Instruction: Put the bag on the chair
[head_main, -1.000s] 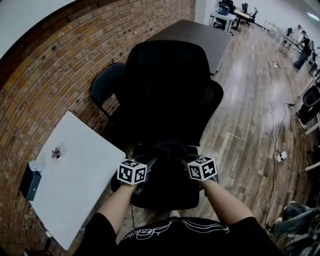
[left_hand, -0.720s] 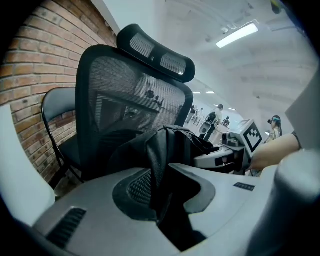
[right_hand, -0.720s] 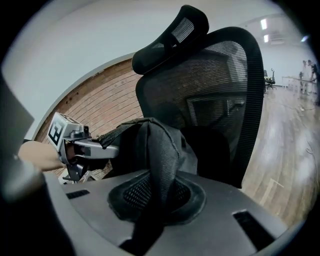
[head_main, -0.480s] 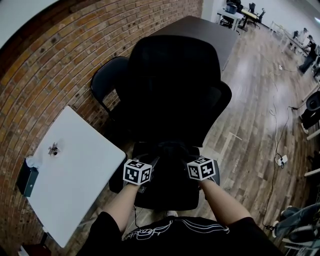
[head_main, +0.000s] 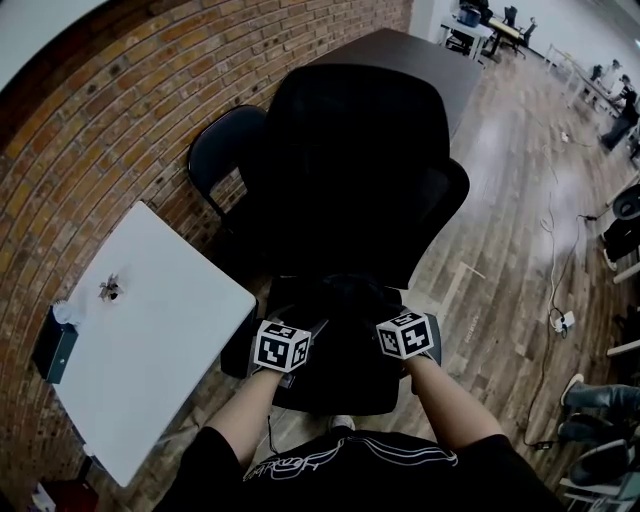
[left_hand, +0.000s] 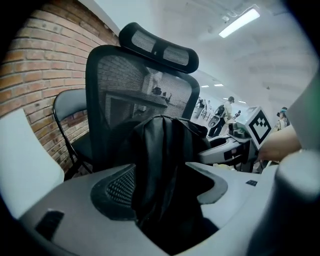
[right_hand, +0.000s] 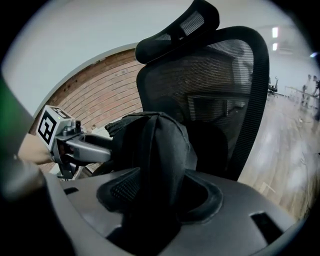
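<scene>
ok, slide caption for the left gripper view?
Left gripper with jaws opening around the upright black bag, in front of the mesh-backed office chair.

Within the last second the jaws of both grippers, which had been nearly closed on the black bag (left_hand: 160, 165), came apart. Those of the left gripper (head_main: 308, 322) were opening wide and those of the right gripper (head_main: 380, 320) less so, with the bag's fabric standing loosely between each pair. In the head view the left gripper also drifted slightly toward the right one, and the chair (head_main: 350, 130) and white bench (head_main: 150, 330) slid a little as the camera shifted.
</scene>
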